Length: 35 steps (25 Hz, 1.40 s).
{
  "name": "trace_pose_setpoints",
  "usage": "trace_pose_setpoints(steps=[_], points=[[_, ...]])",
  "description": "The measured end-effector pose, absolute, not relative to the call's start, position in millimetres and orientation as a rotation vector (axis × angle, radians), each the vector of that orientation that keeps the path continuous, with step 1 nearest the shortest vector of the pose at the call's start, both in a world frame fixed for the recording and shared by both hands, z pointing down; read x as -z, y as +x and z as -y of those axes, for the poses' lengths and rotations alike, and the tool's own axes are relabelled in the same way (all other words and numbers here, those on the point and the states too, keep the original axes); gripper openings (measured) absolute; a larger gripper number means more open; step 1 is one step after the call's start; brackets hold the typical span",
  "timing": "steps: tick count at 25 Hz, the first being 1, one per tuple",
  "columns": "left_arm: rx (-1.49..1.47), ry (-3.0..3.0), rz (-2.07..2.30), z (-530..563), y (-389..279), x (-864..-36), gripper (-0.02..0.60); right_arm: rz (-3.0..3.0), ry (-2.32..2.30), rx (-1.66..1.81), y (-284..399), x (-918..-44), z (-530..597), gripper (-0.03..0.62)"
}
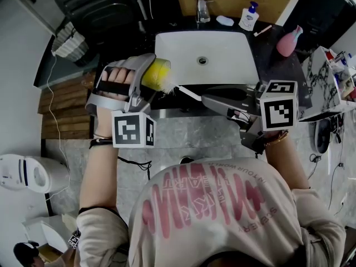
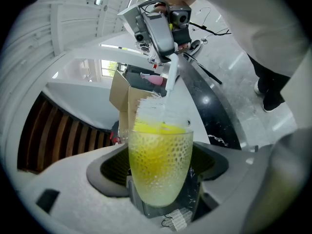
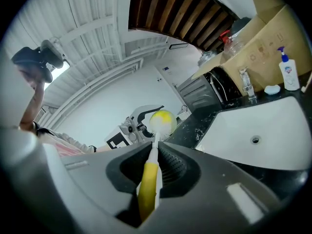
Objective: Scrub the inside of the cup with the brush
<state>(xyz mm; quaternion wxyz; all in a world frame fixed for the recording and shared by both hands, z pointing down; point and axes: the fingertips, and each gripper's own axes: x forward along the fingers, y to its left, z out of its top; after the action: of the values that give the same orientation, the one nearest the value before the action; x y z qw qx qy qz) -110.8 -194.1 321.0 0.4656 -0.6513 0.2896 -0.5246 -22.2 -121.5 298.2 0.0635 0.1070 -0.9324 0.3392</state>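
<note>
Cup and brush meeting over the sink

My left gripper is clamped on the yellow-tinted cup, one jaw on each side of its wall, and turns it sideways so the mouth faces my other hand, which I judge gives the brush a straight way in. My right gripper has its jaws closed on the yellow handle of the brush, gripped far back so the white bristle head reaches well ahead of the jaws. The bristles sit at the cup's rim; how deep they go, I cannot tell. I hold both above the front edge of the white sink, probably so drips fall into the basin. The scrubbing looks barely begun.
</note>
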Motion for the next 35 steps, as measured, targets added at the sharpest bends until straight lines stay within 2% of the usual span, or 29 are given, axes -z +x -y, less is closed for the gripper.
trace_pose_setpoints(steps=[16,35], points=[[1.146,-1.828,-1.002,205,-130,-308,0.373,2.837,0.402,-0.942,-8,-297,121,0.049],[0.872,-2.200,-1.285,205,-131,-305,0.373,2.956,0.497,-1.018,14,-276,135,0.049]])
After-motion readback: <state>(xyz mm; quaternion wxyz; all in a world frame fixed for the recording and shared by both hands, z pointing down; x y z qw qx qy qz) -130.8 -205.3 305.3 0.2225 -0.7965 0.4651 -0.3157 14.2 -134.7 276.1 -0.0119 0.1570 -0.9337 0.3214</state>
